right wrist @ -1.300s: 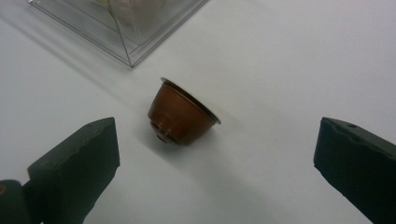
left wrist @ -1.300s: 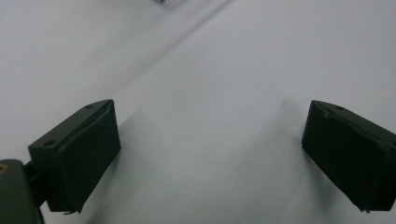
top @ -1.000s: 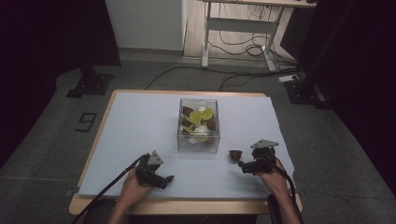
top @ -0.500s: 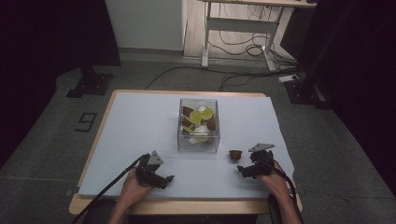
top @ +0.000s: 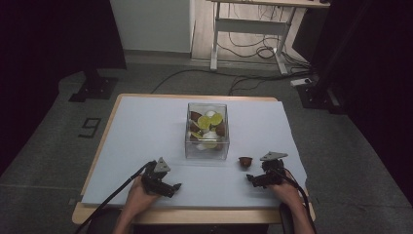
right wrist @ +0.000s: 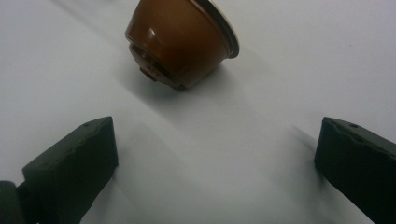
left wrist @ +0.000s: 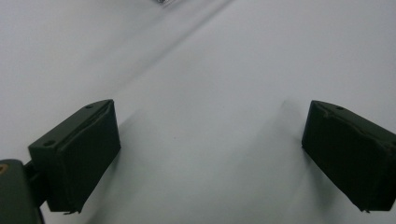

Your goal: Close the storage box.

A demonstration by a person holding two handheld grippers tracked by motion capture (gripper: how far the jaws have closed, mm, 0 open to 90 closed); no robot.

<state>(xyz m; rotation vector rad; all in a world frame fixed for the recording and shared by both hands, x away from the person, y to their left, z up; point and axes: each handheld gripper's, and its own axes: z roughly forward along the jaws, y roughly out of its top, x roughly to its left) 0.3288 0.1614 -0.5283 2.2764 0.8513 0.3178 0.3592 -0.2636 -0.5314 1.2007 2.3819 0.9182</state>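
Both grippers are held low over the white sheet (top: 146, 131) at the near side of the table (top: 100, 151). Right gripper (top: 254, 179): jaws spread wide, nothing gripped, bare sheet seen between them in the right gripper view. Left gripper (top: 171, 187): jaws also wide, nothing between them in the left gripper view.

Pod (right wrist: 180, 42): brown glossy plastic, cup-shaped, wider at a flanged rim, narrower at a stepped base. It is tipped on its side, rim up and to the right in the right gripper view, base toward the left jaw. It lies ahead of the right jaws, apart from both, nearer the left jaw's line than the right's. In the high view the pod (top: 245, 161) is seen just right of the box's near right corner and just beyond the right gripper.

Box (top: 207, 141): clear, open-topped, mid-table, loaded with yellow, white and brown pods.

Room: open sheet is seen left of the box and between the two grippers. Right sheet edge is near the right gripper; near table edge is just behind both hands.
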